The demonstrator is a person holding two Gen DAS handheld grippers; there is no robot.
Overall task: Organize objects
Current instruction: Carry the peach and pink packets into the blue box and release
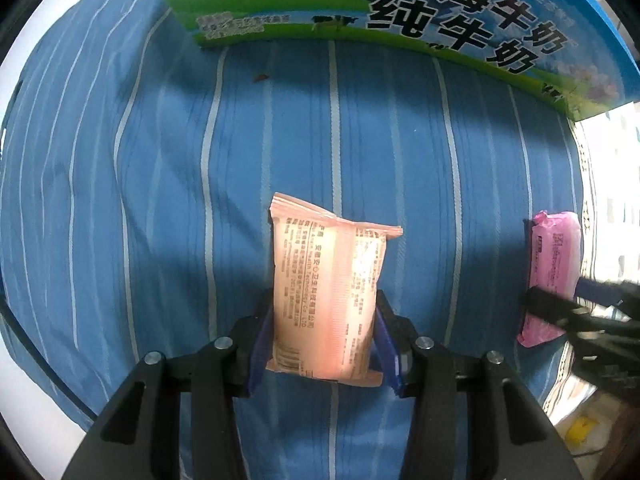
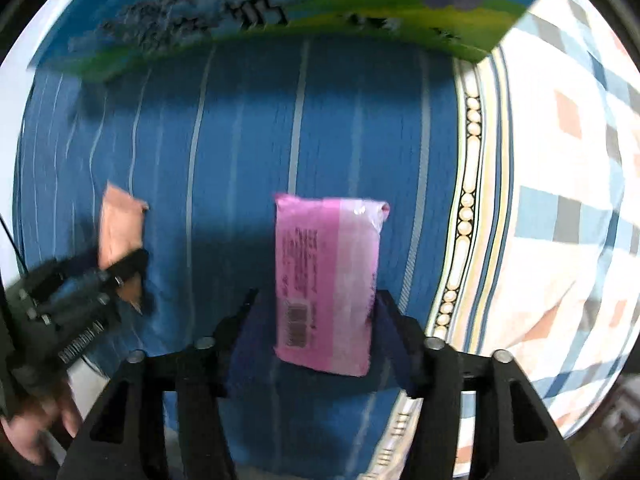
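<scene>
A big milk carton box (image 1: 400, 20) stands ahead of both tools on the blue striped bed (image 1: 160, 200). The left hand-held gripper (image 1: 324, 344) is clamped on an orange packet (image 1: 328, 296) that juts forward between its fingers. The right hand-held gripper (image 2: 316, 340) straddles a pink packet (image 2: 328, 280), though blur hides whether it grips. Judging by this, the carrying step is underway; next, each packet likely needs moving forward to the box.

Left claw (image 1: 325, 332) low centre of left wrist view, both blue-padded fingers (image 1: 260, 344) pressed against sides of packet, clamped; right claw (image 2: 316, 332) low centre of right wrist view, fingers spread, right finger at packet edge, left finger apart from it; bare hand (image 2: 38, 428) lower left of right wrist view, behind left claw.
</scene>
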